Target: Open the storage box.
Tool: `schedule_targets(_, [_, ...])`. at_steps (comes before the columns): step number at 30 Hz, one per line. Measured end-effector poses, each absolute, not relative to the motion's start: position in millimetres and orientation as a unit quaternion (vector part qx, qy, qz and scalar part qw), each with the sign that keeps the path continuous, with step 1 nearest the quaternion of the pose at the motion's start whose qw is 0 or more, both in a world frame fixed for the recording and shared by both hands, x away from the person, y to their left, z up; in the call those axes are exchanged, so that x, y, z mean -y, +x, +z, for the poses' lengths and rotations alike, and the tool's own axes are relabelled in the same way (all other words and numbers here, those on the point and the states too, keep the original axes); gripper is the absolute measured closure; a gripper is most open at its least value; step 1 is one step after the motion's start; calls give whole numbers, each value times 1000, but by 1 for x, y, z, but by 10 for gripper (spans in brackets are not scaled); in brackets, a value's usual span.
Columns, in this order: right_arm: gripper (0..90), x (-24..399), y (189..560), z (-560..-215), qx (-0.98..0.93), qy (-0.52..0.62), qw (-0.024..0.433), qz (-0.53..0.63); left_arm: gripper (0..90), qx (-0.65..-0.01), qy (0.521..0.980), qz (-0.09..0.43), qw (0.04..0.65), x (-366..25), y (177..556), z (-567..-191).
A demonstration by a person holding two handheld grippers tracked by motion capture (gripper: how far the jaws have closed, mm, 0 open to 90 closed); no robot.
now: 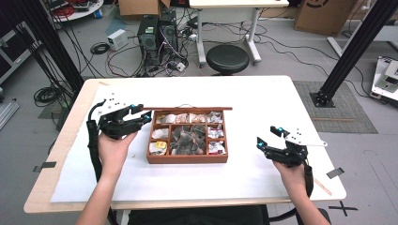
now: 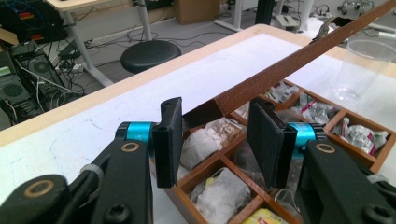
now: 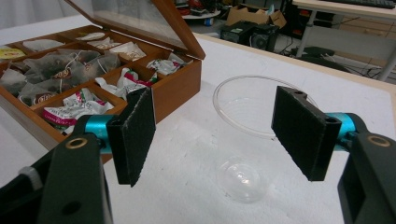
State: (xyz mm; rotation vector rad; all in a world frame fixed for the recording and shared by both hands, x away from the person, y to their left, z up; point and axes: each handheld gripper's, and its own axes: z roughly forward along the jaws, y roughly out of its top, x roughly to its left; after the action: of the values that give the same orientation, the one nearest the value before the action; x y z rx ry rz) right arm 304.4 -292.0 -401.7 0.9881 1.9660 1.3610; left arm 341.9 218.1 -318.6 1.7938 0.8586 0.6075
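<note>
A wooden tea box [image 1: 187, 159] with several compartments of wrapped tea bags [image 2: 219, 191] sits mid-table. Its glass-paned lid [image 1: 187, 108] stands partly raised, tilted over the box. My left gripper [image 1: 144, 115] is at the lid's left front corner. In the left gripper view that corner of the lid [image 2: 289, 65] sits between the pads of the left gripper [image 2: 215, 140], which holds it up. To the right of the box, my right gripper [image 1: 268, 137] is open. In the right gripper view it [image 3: 215, 135] straddles an upright clear plastic cup [image 3: 243, 179], and the pads stand apart from the cup.
White paper covers the table top [image 1: 263, 93]. Beyond the far edge are a black stool [image 1: 227, 58], computer towers [image 1: 157, 35] with loose cables, and a white desk. A black frame post [image 1: 356, 47] rises at the right.
</note>
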Motion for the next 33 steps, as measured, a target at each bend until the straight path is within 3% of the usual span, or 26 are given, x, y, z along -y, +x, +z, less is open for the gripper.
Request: schedule_targets(33, [311, 292, 305, -402, -733, 364, 273, 506, 588, -386, 722, 250, 516, -216, 381, -298])
